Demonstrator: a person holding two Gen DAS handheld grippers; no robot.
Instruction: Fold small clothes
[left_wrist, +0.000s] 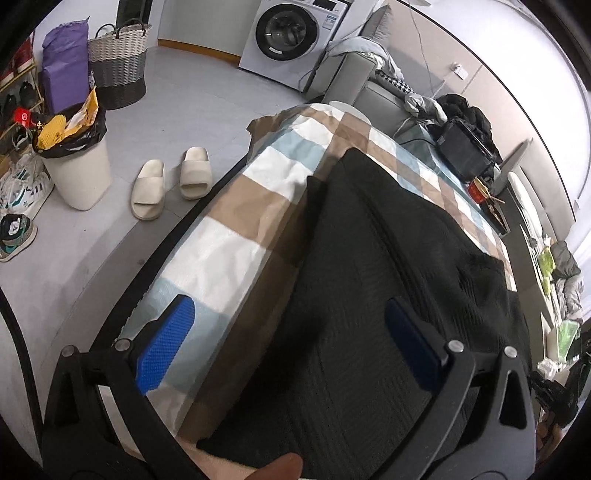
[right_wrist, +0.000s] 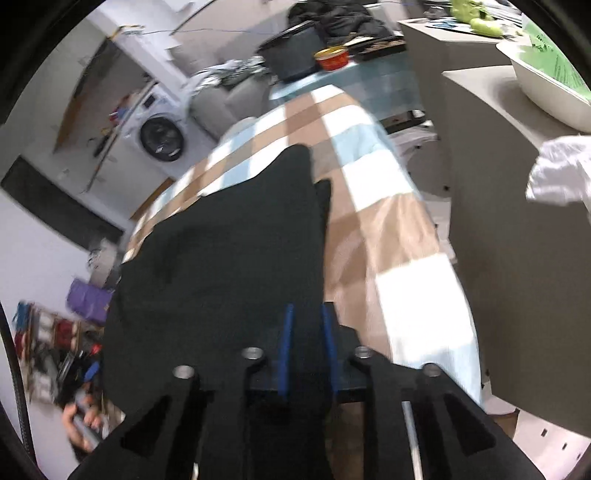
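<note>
A black knit garment (left_wrist: 388, 280) lies spread on a table covered with a checked cloth (left_wrist: 236, 243). My left gripper (left_wrist: 295, 332) is open, its blue pads (left_wrist: 166, 343) wide apart over the garment's near left edge. In the right wrist view the same black garment (right_wrist: 229, 243) lies on the checked cloth (right_wrist: 406, 258). My right gripper (right_wrist: 306, 336) is nearly closed, its blue pads (right_wrist: 286, 343) pinching the garment's near edge.
Floor at the left holds a white bin (left_wrist: 79, 173), slippers (left_wrist: 170, 184), a woven basket (left_wrist: 118, 62) and shoes. A washing machine (left_wrist: 291, 37) stands behind. A black box (left_wrist: 465, 147) and red bowl (right_wrist: 332, 59) sit at the table's far end. A grey cabinet (right_wrist: 509, 221) stands right.
</note>
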